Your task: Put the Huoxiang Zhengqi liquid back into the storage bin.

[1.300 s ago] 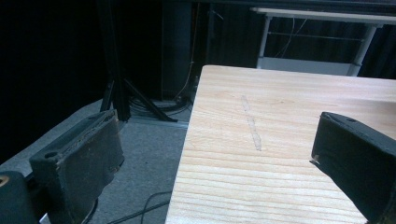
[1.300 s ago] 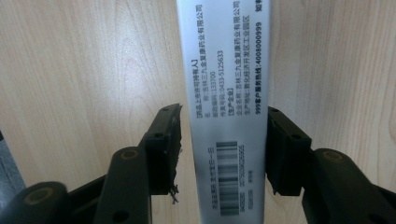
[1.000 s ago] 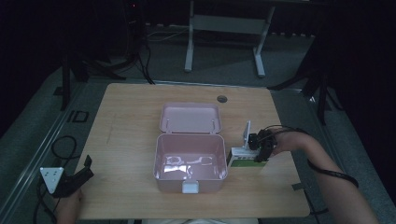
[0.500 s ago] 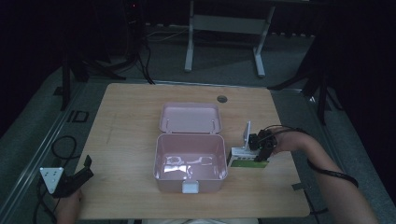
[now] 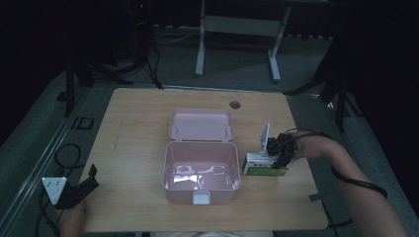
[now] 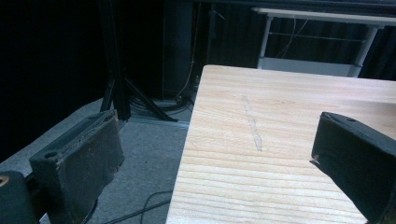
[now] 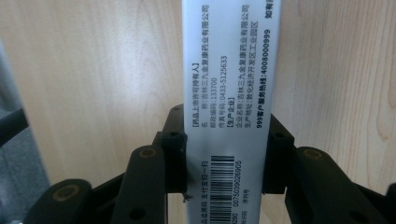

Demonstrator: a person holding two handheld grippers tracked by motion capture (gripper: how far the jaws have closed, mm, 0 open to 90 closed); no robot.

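The jaws of the right gripper were clamped on the sides of a small white-and-green cardboard medicine box, which lay on the pale wooden surface just beside the right wall of an open pink plastic lunch box, empty, its lid folded back. The grasp looked made; lifting the carton into the container remained. The left gripper waited at the near left corner, jaws wide apart and empty.

left gripper open, right gripper clamped
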